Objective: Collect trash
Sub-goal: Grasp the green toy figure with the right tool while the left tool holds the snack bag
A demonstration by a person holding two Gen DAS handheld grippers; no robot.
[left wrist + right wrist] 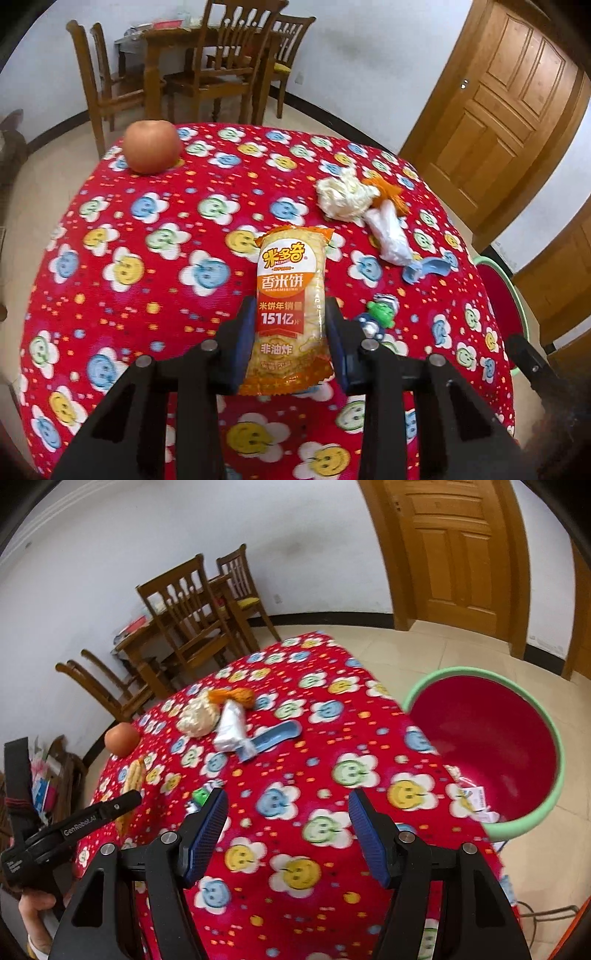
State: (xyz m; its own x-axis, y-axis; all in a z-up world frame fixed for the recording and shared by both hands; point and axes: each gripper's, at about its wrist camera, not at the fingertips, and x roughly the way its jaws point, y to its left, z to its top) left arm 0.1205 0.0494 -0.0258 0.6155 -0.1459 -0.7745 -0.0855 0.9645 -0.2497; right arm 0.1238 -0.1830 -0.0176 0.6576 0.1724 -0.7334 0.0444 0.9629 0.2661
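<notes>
**Rice-cracker packet gripped; bin waits at the right**

In the left wrist view, an apple [150,146] sits at the upper left of the desk [110,288], which is draped in a red cloth with smiley flowers. At centre, the left gripper [291,325] is closed on a rice-cracker packet [288,295], its blue pads pressing the packet's two long sides; the packet looks lifted slightly clear of the cloth, though that is hard to confirm. Right of centre lie a crumpled tissue [345,194], an orange scrap [388,192] touching it, and a white plastic wrapper [388,236] just below. A light blue plastic piece [428,269] lies at the wrapper's lower end, and a small green and blue toy [380,314] sits beside the gripper's right finger.

In the right wrist view, the left gripper appears at the lower left with a person's hand [33,915] on it. The right gripper [286,830] fills the lower centre, jaws apart with nothing between them, hovering over bare cloth. At the right edge stands a red bin with a green rim [532,823], below desk level, with a scrap of paper already inside.

The step in hand appears to be carrying the first piece. Next, the packet needs to travel rightward across the desk and be released over the bin; the empty gripper is well placed to go for the tissue or wrapper.
</notes>
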